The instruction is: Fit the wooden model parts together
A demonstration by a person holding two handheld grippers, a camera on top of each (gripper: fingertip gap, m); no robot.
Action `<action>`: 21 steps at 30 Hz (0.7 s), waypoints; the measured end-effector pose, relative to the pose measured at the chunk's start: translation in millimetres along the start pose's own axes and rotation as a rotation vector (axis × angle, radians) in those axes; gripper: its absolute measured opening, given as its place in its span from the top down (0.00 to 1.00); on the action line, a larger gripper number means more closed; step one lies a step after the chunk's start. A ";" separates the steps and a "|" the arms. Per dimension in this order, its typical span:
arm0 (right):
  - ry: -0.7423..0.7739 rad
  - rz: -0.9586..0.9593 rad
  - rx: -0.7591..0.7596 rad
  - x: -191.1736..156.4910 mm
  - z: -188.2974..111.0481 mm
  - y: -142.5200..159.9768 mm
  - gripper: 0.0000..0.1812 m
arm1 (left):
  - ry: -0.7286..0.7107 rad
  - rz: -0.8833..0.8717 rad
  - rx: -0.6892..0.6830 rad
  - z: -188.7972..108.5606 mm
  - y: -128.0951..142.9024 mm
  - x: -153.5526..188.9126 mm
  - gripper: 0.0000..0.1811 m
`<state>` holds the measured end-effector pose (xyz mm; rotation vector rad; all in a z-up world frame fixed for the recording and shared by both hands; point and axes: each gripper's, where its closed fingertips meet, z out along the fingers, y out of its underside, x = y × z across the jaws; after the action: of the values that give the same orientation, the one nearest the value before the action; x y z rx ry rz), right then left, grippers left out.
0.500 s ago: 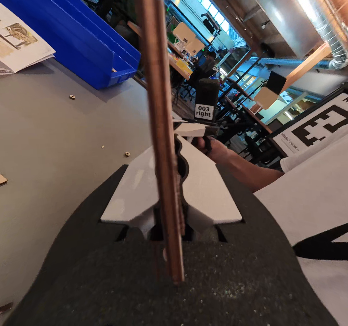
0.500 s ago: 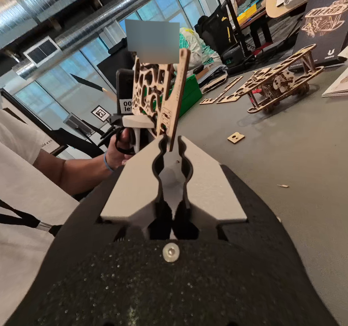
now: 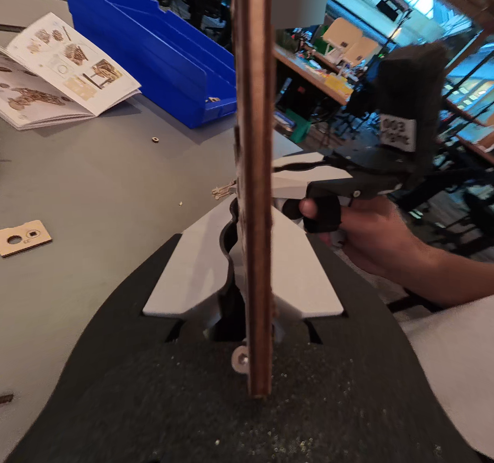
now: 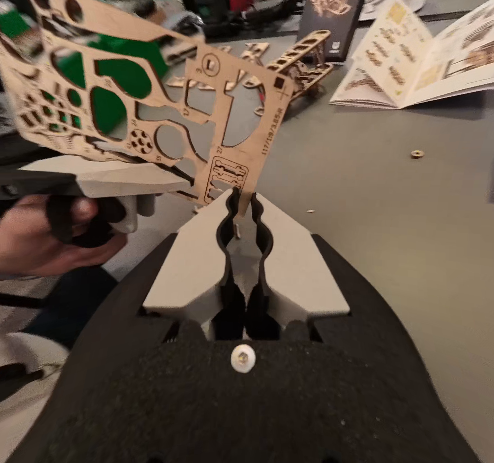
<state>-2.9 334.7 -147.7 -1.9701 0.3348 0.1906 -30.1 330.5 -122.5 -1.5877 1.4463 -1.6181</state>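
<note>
Grey table (image 4: 374, 209); L tool (image 3: 251, 209) clamps wooden sheet (image 4: 128, 81), R tool (image 4: 243, 196) at corner

Grippers: two — left gripper (image 3: 252, 209) and right gripper (image 4: 243, 196)
Hands: two, one on each grip handle — left hand (image 4: 40, 238), right hand (image 3: 374, 236)
Wooden part sheets held up: one, the laser-cut wooden sheet (image 4: 128, 97), seen edge-on in the left wrist view
Built wooden models on the tabletop (image 4: 374, 209): one, the wooden biplane (image 4: 302, 67)
Instruction booklets: one, the open booklet (image 3: 53, 75)
Blue bins: one, the blue bin (image 3: 149, 57)
Dark model boxes: one, the dark box (image 4: 334, 8)
Small wooden rings: one, the wooden ring (image 3: 154, 139)
Loose wooden offcuts with holes: one, the rectangular offcut (image 3: 22, 237)
Tiny wood slivers on the tabletop: a few, too small to count surely
</note>
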 end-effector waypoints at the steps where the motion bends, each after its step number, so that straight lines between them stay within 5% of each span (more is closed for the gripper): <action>1: 0.061 -0.059 -0.015 2.9 -0.6 0.7 0.95 | -0.027 0.025 0.002 1.9 0.4 1.5 0.99; 5: 0.063 -0.041 -0.003 5.8 0.3 -2.1 0.95 | -0.086 0.079 0.006 4.7 -1.7 2.0 1.00; 8: -0.188 0.102 0.078 -2.5 -2.9 -8.6 0.95 | -0.016 -0.010 0.019 -0.7 -8.9 -5.1 1.00; 12: -0.504 0.341 0.211 5.7 -36.1 -29.9 0.89 | 0.276 0.000 0.021 -19.5 -19.6 16.9 1.00; 15: -0.616 0.379 0.113 11.4 -51.9 -24.1 0.89 | 0.345 0.281 -0.050 -38.0 -18.0 31.6 1.00; 18: -0.680 0.336 -0.064 2.6 -50.6 -14.9 0.86 | 0.262 0.628 -0.169 -43.8 -6.0 26.6 0.99; 21: -0.755 0.311 -0.113 -11.2 -39.0 -24.4 0.87 | 0.237 0.799 -0.226 -48.6 1.2 26.3 0.99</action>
<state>-6.5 310.2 -107.3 -1.7944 0.1282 1.1336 -80.9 324.6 -101.6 -0.7326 2.0862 -1.2016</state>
